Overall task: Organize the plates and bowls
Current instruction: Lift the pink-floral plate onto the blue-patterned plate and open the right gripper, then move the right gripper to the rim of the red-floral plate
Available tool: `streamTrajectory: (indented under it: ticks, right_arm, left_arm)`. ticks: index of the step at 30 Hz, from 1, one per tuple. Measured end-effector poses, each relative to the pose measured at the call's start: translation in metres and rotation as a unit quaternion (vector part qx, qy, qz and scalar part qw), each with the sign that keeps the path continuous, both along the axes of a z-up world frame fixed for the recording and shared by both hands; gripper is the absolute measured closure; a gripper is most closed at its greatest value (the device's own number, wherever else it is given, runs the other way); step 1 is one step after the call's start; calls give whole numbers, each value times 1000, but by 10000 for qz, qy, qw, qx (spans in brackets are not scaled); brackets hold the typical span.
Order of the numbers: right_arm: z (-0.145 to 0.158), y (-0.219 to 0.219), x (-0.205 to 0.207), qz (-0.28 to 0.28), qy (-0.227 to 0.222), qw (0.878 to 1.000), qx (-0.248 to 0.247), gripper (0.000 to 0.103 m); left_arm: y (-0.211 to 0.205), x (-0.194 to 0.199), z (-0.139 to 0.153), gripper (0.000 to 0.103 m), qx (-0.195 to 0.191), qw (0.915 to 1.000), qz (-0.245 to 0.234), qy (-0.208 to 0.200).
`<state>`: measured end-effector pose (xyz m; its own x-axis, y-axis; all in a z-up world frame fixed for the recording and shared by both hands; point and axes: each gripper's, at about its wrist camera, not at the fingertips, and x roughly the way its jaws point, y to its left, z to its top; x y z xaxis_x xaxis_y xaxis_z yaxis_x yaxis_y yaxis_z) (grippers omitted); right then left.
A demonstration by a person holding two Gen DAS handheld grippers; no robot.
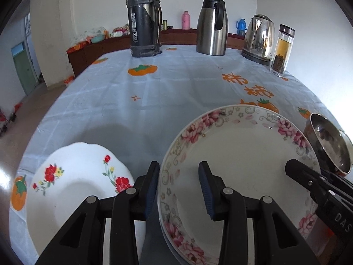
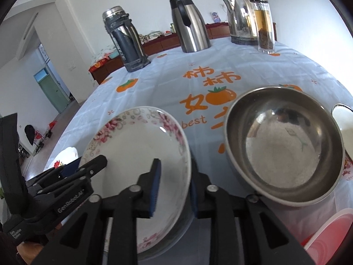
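The left gripper (image 1: 179, 172) is seen straddling the left rim of the pink-flowered plate (image 1: 242, 154), one blue pad outside the rim and the other over the plate's well; the jaws are partly spread and a gap is visible between the inner pad and the rim, so no pinch is recorded. The right gripper (image 2: 174, 176) is set across the same plate's right rim (image 2: 141, 145), its jaws likewise partly spread with the rim between them; whether either pad presses the china cannot be told from these views. The plate is seen tilted, with a dark edge beneath its lower rim; what lies under it cannot be made out. It is located on the persimmon-print tablecloth (image 1: 154, 92), between a white plate with red flowers (image 1: 77, 176) on its left and a steel bowl (image 2: 284, 145) just beside it on the right. Beyond the steel bowl, a white bowl (image 2: 344, 119) is partly visible at the frame edge, and a pink plastic container (image 2: 331, 236) is noted at the lower right. At the table's far side are ranged a dark flask (image 1: 143, 22), a steel carafe (image 1: 211, 26), an electric kettle (image 1: 260, 37) and a glass tea bottle (image 1: 282, 48), all well apart from the plates.
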<state>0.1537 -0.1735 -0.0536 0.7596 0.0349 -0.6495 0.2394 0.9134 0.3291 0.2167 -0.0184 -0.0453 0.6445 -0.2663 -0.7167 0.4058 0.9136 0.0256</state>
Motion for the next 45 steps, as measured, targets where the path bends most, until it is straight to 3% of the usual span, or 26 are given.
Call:
streamTrajectory:
  ticks: [4,10,14,19,24,30,35,45]
  right_arm:
    - [4,5,-4,150,-121,9998,17,52]
    - [9,17,-9,208,-44,9996,-200,44]
    - [13,20,-18,99,-137,9995,-268,27]
    - [38,36,-36,4,-583,9944,-881,26]
    - [57,58,-56,96,-983,9858,-1360,19]
    - [48,73,-72,279,-1018,9870,-1210,19]
    - [35,90,-84,552,-918,9865,-1242,19]
    - [25,106,-109,792,-991,9843,-1225,19]
  left_arm:
    - [0,-8,9,38,317,9982,231,-443]
    - [20,-17,23,38,346,9960,520,-635]
    - [38,-29,32,35,221,9951,710,-655]
    - [54,-51,33,30,240,9926,912,-760]
    - [80,-67,32,30,156,9907,1168,-676]
    - [123,-93,32,30,222,9846,1570,-743]
    - [158,-107,23,30,159,9797,1918,-560]
    - [164,-121,13,30,9,9812,1887,-413]
